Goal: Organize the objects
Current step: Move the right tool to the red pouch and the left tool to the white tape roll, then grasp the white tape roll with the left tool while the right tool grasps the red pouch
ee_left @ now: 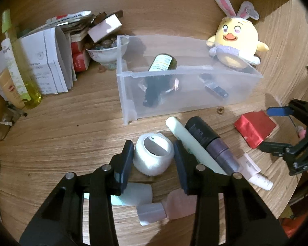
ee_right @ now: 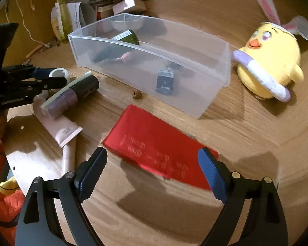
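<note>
A clear plastic bin (ee_left: 186, 100) (ee_right: 213, 94) stands mid-table with a dark green bottle (ee_left: 162, 62) (ee_right: 127, 37) and small dark items inside. My left gripper (ee_left: 154, 149) straddles a white tape roll (ee_left: 153, 156) (ee_right: 58, 72); both pads sit at its sides, and I cannot tell if they press it. Beside it lie a pale green tube (ee_left: 186, 141) and a dark purple bottle (ee_left: 211, 141) (ee_right: 71, 94). My right gripper (ee_right: 152, 160) is open over a red packet (ee_right: 158, 145) (ee_left: 254, 128), one finger at each end.
A yellow plush chick (ee_left: 236, 47) (ee_right: 271, 65) sits right of the bin. Papers, boxes, a bowl (ee_left: 106, 51) and a yellow bottle (ee_left: 22, 67) crowd the far left. Pink tubes (ee_right: 57, 127) lie near the front edge.
</note>
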A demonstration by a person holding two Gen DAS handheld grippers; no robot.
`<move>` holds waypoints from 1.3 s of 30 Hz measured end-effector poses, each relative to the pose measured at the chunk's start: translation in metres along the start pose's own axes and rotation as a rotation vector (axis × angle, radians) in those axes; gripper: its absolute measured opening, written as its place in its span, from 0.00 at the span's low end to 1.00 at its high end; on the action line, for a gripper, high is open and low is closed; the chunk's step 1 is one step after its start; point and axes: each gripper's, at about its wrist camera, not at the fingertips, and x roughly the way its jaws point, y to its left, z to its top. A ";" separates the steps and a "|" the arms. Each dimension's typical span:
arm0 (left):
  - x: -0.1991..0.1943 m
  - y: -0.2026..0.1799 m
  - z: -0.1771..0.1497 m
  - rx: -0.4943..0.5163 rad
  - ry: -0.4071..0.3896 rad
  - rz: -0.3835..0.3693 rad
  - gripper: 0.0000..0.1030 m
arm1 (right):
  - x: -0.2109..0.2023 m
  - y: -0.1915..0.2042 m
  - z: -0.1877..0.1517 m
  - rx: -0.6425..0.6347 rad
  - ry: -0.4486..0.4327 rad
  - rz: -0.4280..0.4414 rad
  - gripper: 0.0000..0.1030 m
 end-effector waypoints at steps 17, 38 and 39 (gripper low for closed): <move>-0.012 0.014 -0.001 -0.068 -0.058 -0.017 0.38 | 0.032 -0.001 0.028 -0.044 0.050 0.156 0.83; -0.030 0.011 0.006 -0.078 -0.115 -0.012 0.38 | 0.035 0.014 0.040 -0.103 0.001 0.177 0.57; -0.033 0.010 0.008 -0.077 -0.124 -0.013 0.38 | 0.031 0.013 0.039 -0.098 -0.012 0.167 0.57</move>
